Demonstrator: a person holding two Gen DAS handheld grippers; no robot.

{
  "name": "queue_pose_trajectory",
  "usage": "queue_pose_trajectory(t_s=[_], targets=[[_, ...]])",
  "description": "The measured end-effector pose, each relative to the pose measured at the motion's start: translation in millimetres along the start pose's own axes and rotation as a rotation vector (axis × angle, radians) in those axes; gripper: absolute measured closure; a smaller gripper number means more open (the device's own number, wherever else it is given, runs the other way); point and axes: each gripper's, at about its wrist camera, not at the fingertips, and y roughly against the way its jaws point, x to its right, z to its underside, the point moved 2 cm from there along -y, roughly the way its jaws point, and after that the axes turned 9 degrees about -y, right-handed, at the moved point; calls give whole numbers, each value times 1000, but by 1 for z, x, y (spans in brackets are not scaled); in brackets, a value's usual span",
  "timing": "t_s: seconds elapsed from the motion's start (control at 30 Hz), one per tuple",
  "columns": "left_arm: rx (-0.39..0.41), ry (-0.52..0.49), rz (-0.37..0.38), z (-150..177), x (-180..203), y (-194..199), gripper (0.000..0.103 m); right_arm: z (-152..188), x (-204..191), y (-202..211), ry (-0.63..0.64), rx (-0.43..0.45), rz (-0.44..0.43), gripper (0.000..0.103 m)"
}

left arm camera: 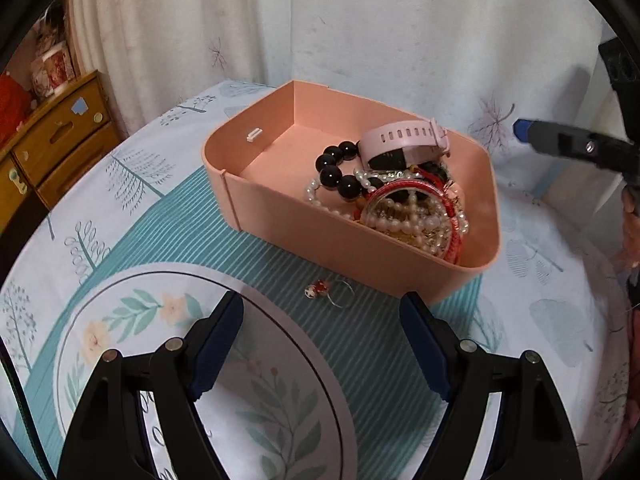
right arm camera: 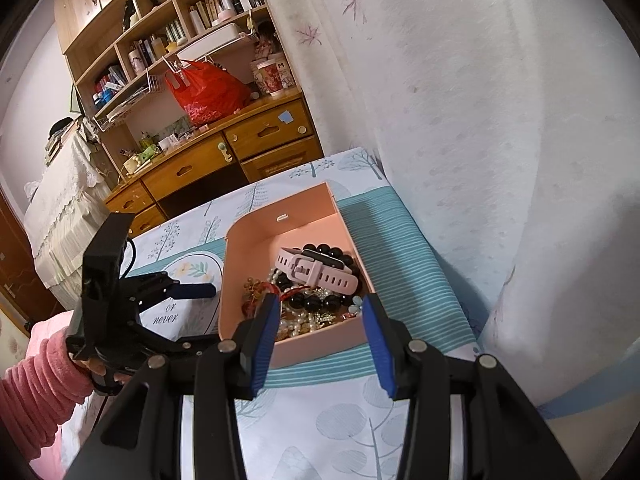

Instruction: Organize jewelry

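While your left gripper (left arm camera: 322, 334) hangs over the tablecloth with its 2 jaws spread wide and nothing between them, a small silver ring with a red-and-white charm (left arm camera: 330, 291) lies on the teal-striped tablecloth (left arm camera: 192, 216) just ahead of its fingertips, close to the near wall of the open pink plastic box (left arm camera: 280, 220) but outside it. Inside that box, heaped toward one end, you have a pink strap watch (left arm camera: 404, 140), a black bead bracelet (left arm camera: 336, 168), white pearl strands (left arm camera: 404, 216) and a red cord bangle (left arm camera: 416, 190), all tangled and touching. Under your left gripper sits a round white floral mat (left arm camera: 120, 320). Your right gripper (right arm camera: 320, 344) hovers above the box's near end, its 2 blue-padded jaws spread apart and holding nothing. From the right wrist view the watch (right arm camera: 316, 270) rests on top of the beads.
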Motion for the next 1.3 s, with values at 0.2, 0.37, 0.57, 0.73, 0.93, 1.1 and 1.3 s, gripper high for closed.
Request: queue_pose_trajectory(t_s=[0.2, 0.37, 0.57, 0.73, 0.93, 1.1, 1.3], targets=[[7, -70, -6, -5, 8, -1, 55, -1, 2, 3, -6, 1, -2, 60], [24, -87, 3, -5, 10, 0, 76, -1, 3, 2, -5, -4, -4, 60], [36, -76, 3, -4, 11, 1, 85, 1, 1, 3, 4, -8, -6, 60], [41, -80, -15, -1, 12, 3, 85, 1, -1, 3, 6, -11, -4, 60], [66, -97, -46, -2, 19, 30, 85, 2, -4, 4, 15, -8, -12, 60], [138, -99, -37, -16, 24, 65, 85, 5, -5, 2, 20, -14, -16, 60], [194, -80, 36, -44, 34, 84, 85, 7, -5, 3, 21, -16, -20, 60]])
